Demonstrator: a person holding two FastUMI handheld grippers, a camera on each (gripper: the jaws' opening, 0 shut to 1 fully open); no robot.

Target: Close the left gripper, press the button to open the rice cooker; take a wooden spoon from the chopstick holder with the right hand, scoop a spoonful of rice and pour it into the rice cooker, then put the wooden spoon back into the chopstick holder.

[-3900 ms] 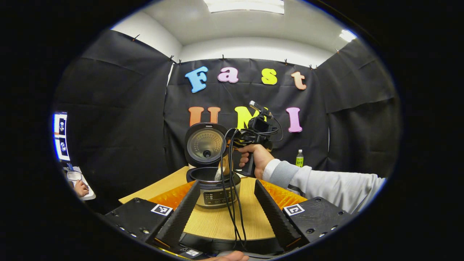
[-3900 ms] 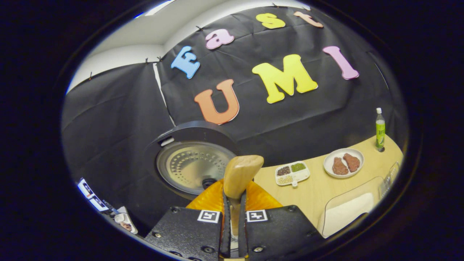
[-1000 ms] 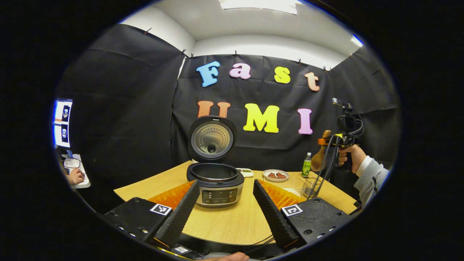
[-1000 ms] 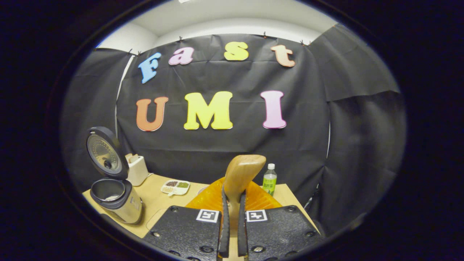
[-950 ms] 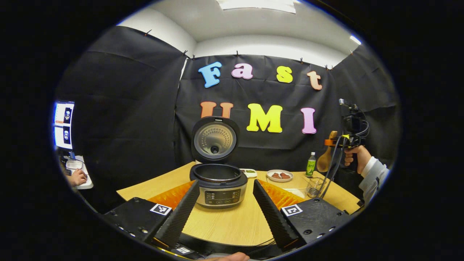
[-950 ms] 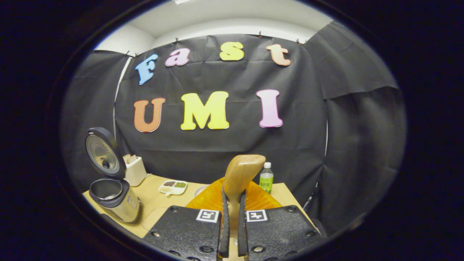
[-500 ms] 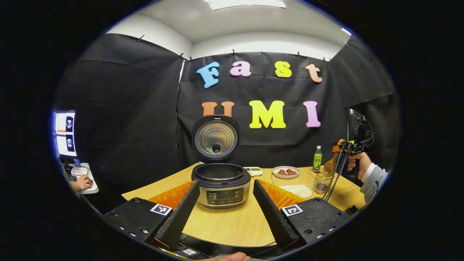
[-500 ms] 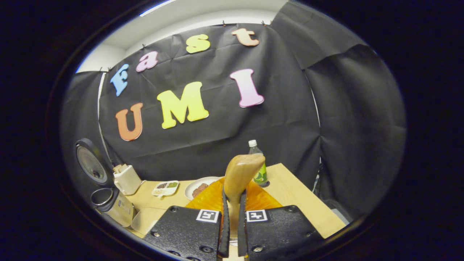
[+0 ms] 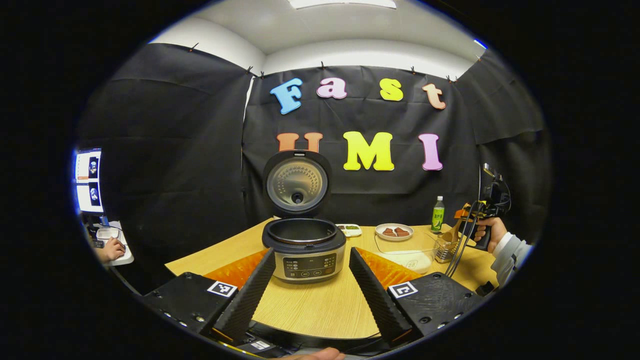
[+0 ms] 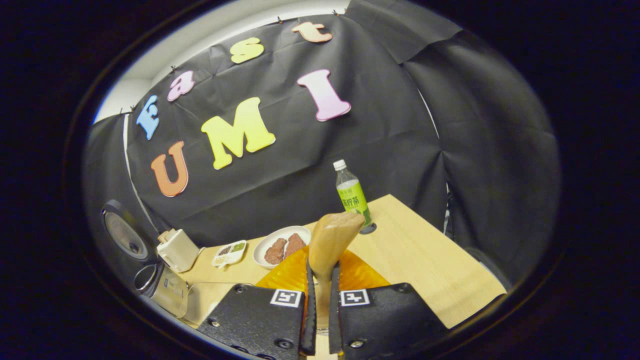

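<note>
Wooden spoon [image 10: 330, 240] sits pinched in the right gripper [image 10: 320, 305] jaws at lower centre, half hiding a meat plate [image 10: 280, 247] and bottle [image 10: 352, 195]; left gripper [image 9: 310, 295] jaws spread around the open rice cooker [image 9: 304, 247].

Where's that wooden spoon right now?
The wooden spoon is clamped in the right gripper. In the left gripper view it hangs at the table's right end, above the wire chopstick holder, beside the clear rice container.

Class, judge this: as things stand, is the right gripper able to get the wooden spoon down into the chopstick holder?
Probably yes. The right gripper is shut on the wooden spoon, whose bowl hangs just above the chopstick holder, with nothing seen between them.
</note>
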